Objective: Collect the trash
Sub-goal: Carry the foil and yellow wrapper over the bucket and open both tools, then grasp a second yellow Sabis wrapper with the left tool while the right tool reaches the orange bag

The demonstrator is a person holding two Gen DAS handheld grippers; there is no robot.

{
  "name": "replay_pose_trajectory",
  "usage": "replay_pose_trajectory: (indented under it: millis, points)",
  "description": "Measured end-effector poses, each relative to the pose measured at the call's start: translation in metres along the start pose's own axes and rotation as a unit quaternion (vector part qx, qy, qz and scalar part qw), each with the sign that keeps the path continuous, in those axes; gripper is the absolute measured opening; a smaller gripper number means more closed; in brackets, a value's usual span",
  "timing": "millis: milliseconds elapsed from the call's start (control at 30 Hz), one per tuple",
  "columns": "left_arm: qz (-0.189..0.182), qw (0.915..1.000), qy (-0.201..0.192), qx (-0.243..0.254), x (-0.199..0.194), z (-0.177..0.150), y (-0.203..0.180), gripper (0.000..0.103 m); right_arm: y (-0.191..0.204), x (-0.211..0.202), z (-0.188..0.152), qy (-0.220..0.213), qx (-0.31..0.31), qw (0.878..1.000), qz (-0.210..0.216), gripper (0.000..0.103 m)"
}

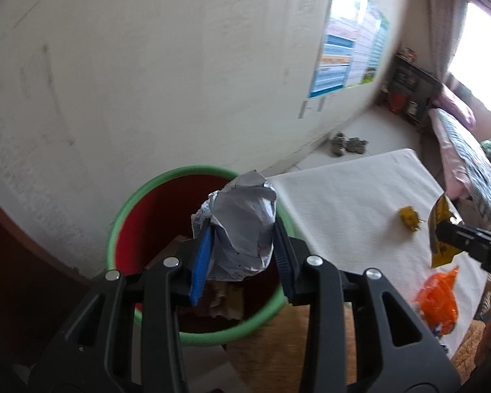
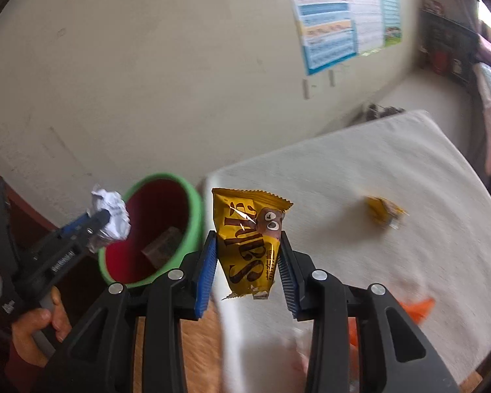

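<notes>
My left gripper (image 1: pixel 242 249) is shut on a crumpled white paper ball (image 1: pixel 245 226) and holds it over the red bin with a green rim (image 1: pixel 137 196). In the right wrist view the left gripper (image 2: pixel 106 226) holds the paper ball (image 2: pixel 113 211) at the left edge of the bin (image 2: pixel 193 196). My right gripper (image 2: pixel 248 262) is shut on a yellow candy wrapper (image 2: pixel 248 235), above the white table's left edge, just right of the bin. The left wrist view shows the right gripper (image 1: pixel 442 232) with the wrapper (image 1: pixel 440 226) at far right.
The bin holds brown cardboard scraps (image 2: pixel 163 249). A small yellow wrapper (image 2: pixel 384 213) and an orange wrapper (image 1: pixel 438 298) lie on the white-clothed table (image 2: pixel 360 170). A wall with posters (image 2: pixel 340 13) stands behind; a bed (image 1: pixel 464 150) is at right.
</notes>
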State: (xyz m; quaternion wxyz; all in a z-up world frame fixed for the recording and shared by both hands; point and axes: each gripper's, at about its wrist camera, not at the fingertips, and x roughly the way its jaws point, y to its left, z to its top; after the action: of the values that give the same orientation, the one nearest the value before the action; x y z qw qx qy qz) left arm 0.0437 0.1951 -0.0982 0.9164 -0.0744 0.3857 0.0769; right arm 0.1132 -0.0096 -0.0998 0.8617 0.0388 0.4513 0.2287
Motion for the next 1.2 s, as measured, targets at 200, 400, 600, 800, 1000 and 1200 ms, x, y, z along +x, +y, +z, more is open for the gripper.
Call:
replay_pose_trajectory:
  millis: [200, 400, 600, 800, 1000, 1200]
  points:
    - [0.031, 0.9992, 0.01, -0.024, 0.011, 0.0, 0.029, 0.035, 0.038, 0.029, 0.017, 0.014, -0.032, 0.999, 0.029, 0.037]
    - [0.042, 0.9982, 0.025, -0.035, 0.02, -0.006, 0.045, 0.035, 0.063, 0.07, 0.013, 0.057, -0.065, 0.995, 0.039, 0.036]
    - [0.039, 0.9968, 0.045, -0.053, 0.037, -0.011, 0.056, 0.035, 0.096, 0.088, 0.02, 0.063, -0.097, 0.991, 0.06, 0.037]
    - [0.047, 0.9958, 0.048, -0.062, 0.041, -0.012, 0.066, 0.04, 0.116, 0.097, 0.02, 0.062, -0.123, 0.988, 0.075, 0.039]
    - [0.051, 0.9942, 0.04, -0.086, 0.038, -0.015, 0.077, 0.061, 0.111, 0.097, 0.023, 0.046, -0.106, 0.989, 0.088, 0.064]
    - [0.049, 0.9941, 0.039, -0.089, 0.031, -0.015, 0.075, 0.061, 0.102, 0.071, 0.021, 0.029, -0.101, 0.992, 0.077, 0.064]
